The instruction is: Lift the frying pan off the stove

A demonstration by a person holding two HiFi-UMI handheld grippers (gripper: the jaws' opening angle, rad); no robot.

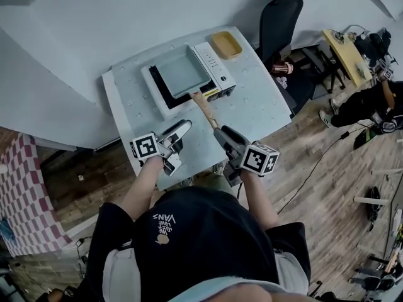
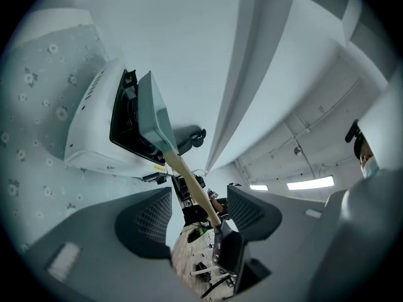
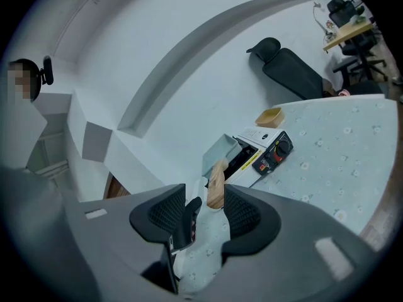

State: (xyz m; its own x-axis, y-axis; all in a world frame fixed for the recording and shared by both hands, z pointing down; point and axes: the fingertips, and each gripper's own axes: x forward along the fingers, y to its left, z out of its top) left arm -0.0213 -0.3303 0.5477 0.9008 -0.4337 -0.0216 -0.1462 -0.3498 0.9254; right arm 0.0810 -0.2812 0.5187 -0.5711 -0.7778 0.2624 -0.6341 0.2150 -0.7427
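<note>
right gripper (image 3: 204,207) first: its jaws stand well apart, and the free end of the wooden handle (image 3: 216,182) sits in the gap at their tips. it lies close against the right-hand pad and clear of the other, so i read nothing as clamped yet. a dark part that seems to belong to the left gripper (image 1: 178,133) shows low in that same gap. the left gripper's own jaws are spread wide too and hold nothing. in its view the handle crosses the gap only as something farther off, not between the pads.

outward from there, the handle runs straight away from the right gripper to the frying pan (image 1: 182,73), a square grey-green pan sitting flat on the white stove (image 1: 217,68) on the table (image 1: 267,109). a yellow tray (image 1: 227,44) lies just beyond the stove.

as i judge it, the lift turns on this: the handle's long axis lies nearly in line with the way the right gripper points, with the pan dead ahead. the right gripper is the nearer one and probably needs only to slide a little farther along the handle and close. the left gripper lies beside the handle on its left, near but apart, and would have to swing across.
</note>
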